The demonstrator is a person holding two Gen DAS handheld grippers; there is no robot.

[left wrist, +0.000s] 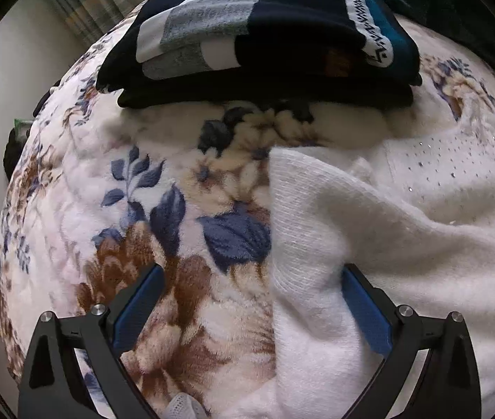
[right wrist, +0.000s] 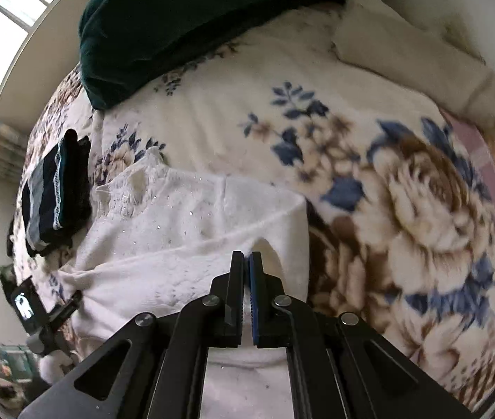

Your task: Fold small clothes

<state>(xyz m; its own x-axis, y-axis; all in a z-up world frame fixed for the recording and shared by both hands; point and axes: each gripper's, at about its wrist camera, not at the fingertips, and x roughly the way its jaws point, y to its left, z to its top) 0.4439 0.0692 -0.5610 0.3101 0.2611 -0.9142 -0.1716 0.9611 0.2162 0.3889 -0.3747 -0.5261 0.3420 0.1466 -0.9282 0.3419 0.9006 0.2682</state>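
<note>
Fuzzy knit white sweater (left wrist: 387,244) on a plush fleece floral blanket (left wrist: 177,227).

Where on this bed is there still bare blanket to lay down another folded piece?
Free: the floral blanket between the white sweater, the dark green cover and the cream pillow, and the patch left of the sweater. Crowded: the far side, where the dark folded stack sits close behind the sweater.

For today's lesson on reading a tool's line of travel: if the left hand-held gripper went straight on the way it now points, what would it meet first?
Most likely the edge of the white sweater, where it overlaps the floral blanket. The left hand-held gripper stands open astride that edge, pointing steeply down; depth is unclear.
</note>
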